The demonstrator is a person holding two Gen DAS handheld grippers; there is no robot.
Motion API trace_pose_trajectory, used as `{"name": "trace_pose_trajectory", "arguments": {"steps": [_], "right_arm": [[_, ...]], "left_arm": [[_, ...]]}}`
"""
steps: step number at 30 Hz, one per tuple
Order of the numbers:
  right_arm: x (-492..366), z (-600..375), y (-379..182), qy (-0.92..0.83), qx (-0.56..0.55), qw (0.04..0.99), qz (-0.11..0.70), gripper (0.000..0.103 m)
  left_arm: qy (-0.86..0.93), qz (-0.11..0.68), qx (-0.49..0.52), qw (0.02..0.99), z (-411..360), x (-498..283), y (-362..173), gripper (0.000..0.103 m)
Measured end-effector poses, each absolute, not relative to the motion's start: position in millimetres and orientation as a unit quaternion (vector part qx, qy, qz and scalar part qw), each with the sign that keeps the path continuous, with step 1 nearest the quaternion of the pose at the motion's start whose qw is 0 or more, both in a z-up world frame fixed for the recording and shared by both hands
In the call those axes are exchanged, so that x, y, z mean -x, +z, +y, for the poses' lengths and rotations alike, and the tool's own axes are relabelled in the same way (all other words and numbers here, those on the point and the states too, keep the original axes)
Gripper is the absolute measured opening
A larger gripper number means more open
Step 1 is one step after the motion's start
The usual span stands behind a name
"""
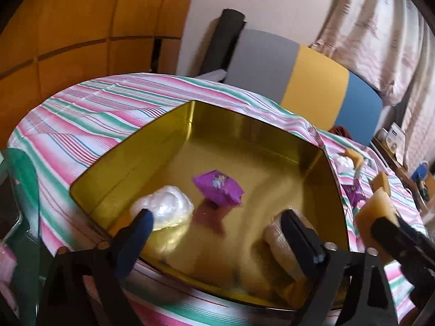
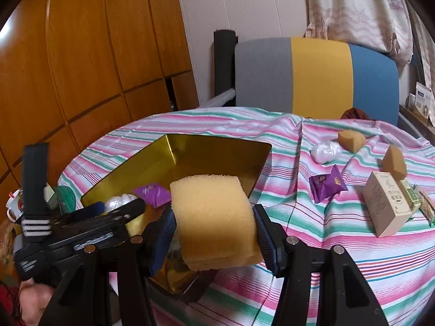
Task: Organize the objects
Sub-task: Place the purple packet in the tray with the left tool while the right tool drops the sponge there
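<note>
A gold tin box (image 1: pixel 152 146) sits on the striped tablecloth; it also shows in the right wrist view (image 2: pixel 217 152). Inside lie a purple candy packet (image 1: pixel 217 187), a white plastic wad (image 1: pixel 163 206) and a beige sponge (image 1: pixel 280 241) by my right finger. My left gripper (image 1: pixel 217 233) is open and empty over the box's near part. My right gripper (image 2: pixel 214 228) is shut on a yellow sponge (image 2: pixel 214 217), held above the box's near right edge; it appears in the left wrist view (image 1: pixel 375 209).
On the cloth right of the box lie a purple candy packet (image 2: pixel 326 184), a white wad (image 2: pixel 325 150), two tan sponges (image 2: pixel 350 140) (image 2: pixel 394 164), a cream carton (image 2: pixel 386 203) and green packets (image 2: pixel 413 201). A grey-yellow-blue chair back (image 2: pixel 318 76) stands behind the table.
</note>
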State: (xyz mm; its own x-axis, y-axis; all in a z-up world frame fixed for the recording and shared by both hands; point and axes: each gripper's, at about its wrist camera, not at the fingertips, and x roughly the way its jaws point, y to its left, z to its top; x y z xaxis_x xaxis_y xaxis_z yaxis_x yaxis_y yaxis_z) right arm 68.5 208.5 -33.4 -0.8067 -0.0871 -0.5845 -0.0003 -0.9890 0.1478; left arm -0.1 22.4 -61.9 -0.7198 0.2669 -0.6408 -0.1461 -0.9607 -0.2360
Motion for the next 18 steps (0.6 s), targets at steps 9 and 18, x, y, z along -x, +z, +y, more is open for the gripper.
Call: {"name": "trace_pose_trajectory", "arguments": {"steps": [9,18], "right_arm": [[-33.6,200.7,-35.5,-0.944,-0.324,0.017,-0.059,0.059],[-8.1,200.9,-44.5,-0.937,-0.344,-0.015,-0.048,0.072]], "left_arm": [[0.921,-0.109,0.362,0.094,14.1,-3.0,-55.7,0.103],[0.917,-0.123,0.368,0.097,10.4,-0.8,-54.2,0.103]]}}
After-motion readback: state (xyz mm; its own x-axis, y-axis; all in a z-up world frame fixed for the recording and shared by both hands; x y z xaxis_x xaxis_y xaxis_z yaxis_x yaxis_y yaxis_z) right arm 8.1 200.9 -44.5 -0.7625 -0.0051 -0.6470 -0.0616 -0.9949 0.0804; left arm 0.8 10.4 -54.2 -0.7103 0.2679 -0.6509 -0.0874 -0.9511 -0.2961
